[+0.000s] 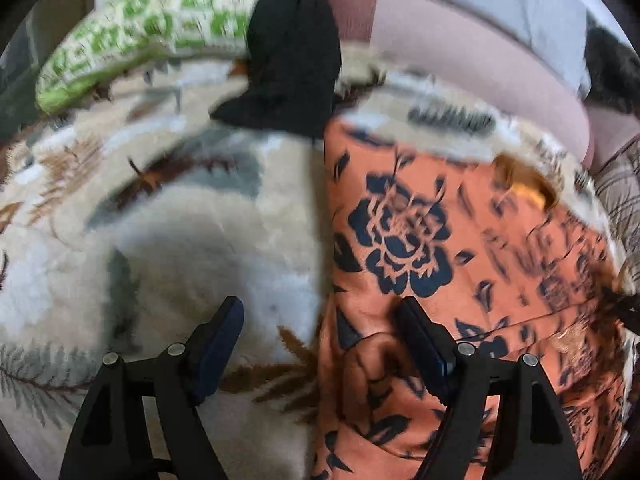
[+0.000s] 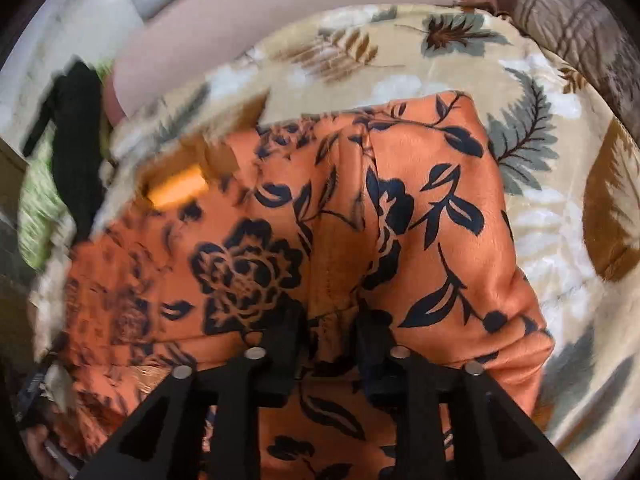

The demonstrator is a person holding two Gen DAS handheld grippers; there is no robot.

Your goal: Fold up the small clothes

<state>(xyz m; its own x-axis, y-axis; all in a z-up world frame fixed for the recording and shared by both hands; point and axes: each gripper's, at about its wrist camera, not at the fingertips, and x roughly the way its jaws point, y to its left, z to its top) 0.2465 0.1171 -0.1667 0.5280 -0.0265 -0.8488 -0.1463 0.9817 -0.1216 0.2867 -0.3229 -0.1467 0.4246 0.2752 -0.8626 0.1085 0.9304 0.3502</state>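
Note:
An orange garment with a dark blue flower print (image 1: 440, 240) lies on a cream leaf-patterned blanket (image 1: 180, 240). My left gripper (image 1: 320, 308) is open over the garment's left edge, its right finger (image 1: 420, 340) over the cloth and its left finger (image 1: 224, 332) over the blanket. In the right wrist view the same orange garment (image 2: 400, 200) bunches up around my right gripper (image 2: 330, 316), whose jaws stand close together with a fold of the orange cloth between them.
A black garment (image 1: 296, 48) and a green-and-white patterned cloth (image 1: 152, 28) lie at the far side of the blanket. A pink cushion (image 1: 480, 52) runs along the back. A brown plaid fabric (image 2: 580, 28) sits at the far right.

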